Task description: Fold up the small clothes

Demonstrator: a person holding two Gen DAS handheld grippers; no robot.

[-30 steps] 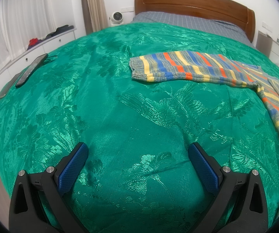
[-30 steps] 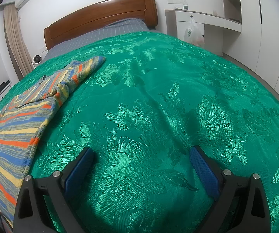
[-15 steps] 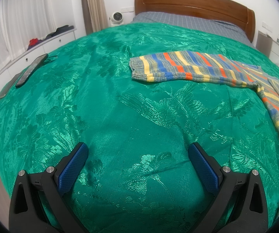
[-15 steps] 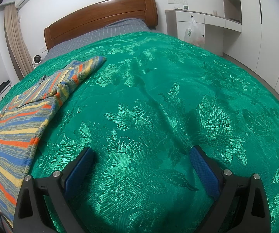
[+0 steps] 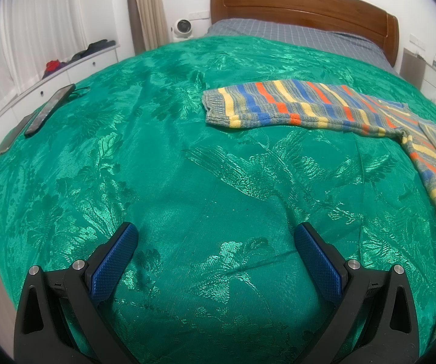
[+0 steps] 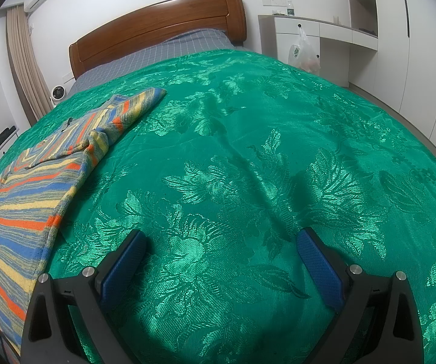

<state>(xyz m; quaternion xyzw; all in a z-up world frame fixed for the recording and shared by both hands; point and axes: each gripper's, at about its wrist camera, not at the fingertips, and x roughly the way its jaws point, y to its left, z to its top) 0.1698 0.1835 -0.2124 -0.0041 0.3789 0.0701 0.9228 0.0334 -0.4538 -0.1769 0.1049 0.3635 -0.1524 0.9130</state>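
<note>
both grippers, left [image 5: 216, 236] and right [image 6: 221, 241], spread wide, empty; striped sweater [image 5: 294, 104] cut off at frame edge.

under both tongs lies a glossy green brocade bedspread [image 5: 163, 139], its woven leaves catching light. the left tongs [image 5: 216, 235] and right tongs [image 6: 221, 238] have matt black plastic arms, rough blue textured pads [image 5: 113, 261] and shiny metal pins. ahead, the striped sweater [image 5: 278, 106] is coarse matt knit; the headboard [image 6: 157, 30] is polished wood.
</note>
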